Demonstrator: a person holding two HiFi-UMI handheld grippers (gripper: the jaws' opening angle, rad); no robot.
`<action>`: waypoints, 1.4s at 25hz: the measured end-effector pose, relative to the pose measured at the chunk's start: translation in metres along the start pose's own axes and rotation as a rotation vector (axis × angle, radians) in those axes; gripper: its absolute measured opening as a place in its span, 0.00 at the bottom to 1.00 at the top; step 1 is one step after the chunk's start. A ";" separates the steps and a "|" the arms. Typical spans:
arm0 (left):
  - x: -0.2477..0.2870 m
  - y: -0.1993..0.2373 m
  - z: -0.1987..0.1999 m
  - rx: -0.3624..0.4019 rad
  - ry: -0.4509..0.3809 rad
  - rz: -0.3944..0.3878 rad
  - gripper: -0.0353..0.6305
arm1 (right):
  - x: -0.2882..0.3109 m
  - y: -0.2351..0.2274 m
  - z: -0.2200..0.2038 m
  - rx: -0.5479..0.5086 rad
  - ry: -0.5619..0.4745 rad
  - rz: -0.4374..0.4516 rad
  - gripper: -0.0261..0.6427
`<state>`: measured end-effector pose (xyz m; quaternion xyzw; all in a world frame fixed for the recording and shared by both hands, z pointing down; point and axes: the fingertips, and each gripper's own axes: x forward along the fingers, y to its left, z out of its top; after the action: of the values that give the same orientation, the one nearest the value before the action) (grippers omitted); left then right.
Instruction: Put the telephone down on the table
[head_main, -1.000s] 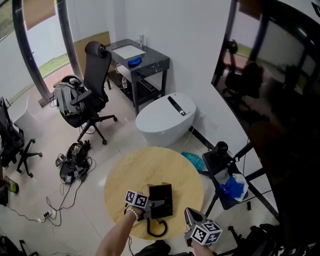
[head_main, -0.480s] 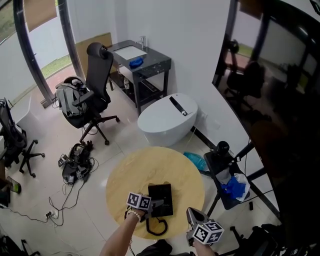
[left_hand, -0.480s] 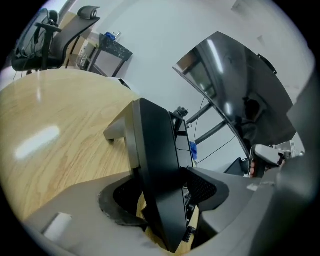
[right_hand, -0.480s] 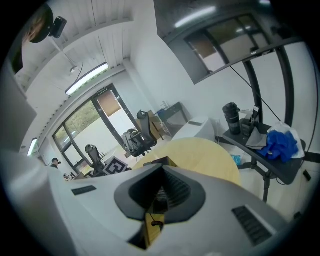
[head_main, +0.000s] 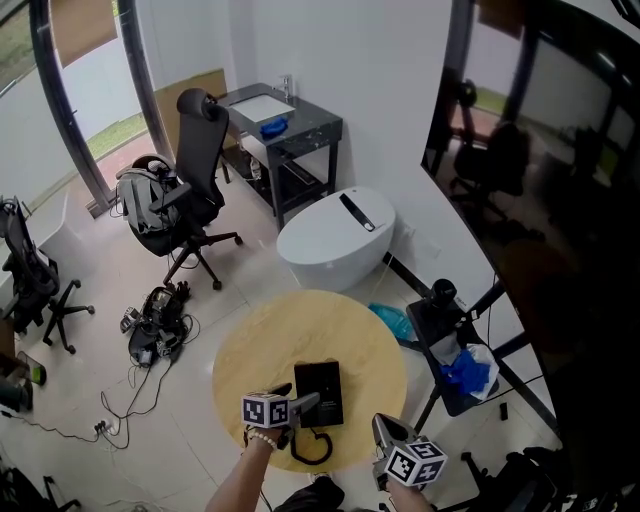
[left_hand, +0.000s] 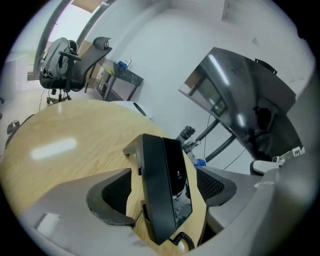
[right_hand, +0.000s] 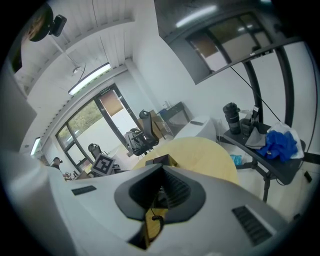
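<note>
An office-like test room: swivel chairs, cables strewn over the tiled floor, a round wooden desk, a toilet and washstand against the wall.

The telephone lies on the table between the left gripper's jaws, which have just been opening and seem clear of it. Its cord lies toward the jaws' base, left of the right gripper.

The cord is partly hidden behind the left gripper.
</note>
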<state>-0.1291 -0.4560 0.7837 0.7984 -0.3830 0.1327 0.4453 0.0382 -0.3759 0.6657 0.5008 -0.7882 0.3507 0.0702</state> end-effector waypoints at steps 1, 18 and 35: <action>-0.012 -0.001 0.003 -0.002 -0.035 0.021 0.67 | -0.002 0.000 0.000 -0.002 -0.001 0.003 0.04; -0.151 -0.092 -0.043 -0.012 -0.399 0.193 0.05 | -0.051 0.026 -0.017 -0.074 -0.017 0.124 0.04; -0.225 -0.247 -0.169 0.046 -0.479 0.273 0.05 | -0.201 0.052 -0.078 -0.195 -0.014 0.242 0.04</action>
<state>-0.0779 -0.1306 0.6048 0.7579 -0.5783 0.0075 0.3020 0.0739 -0.1657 0.6058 0.3951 -0.8737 0.2750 0.0703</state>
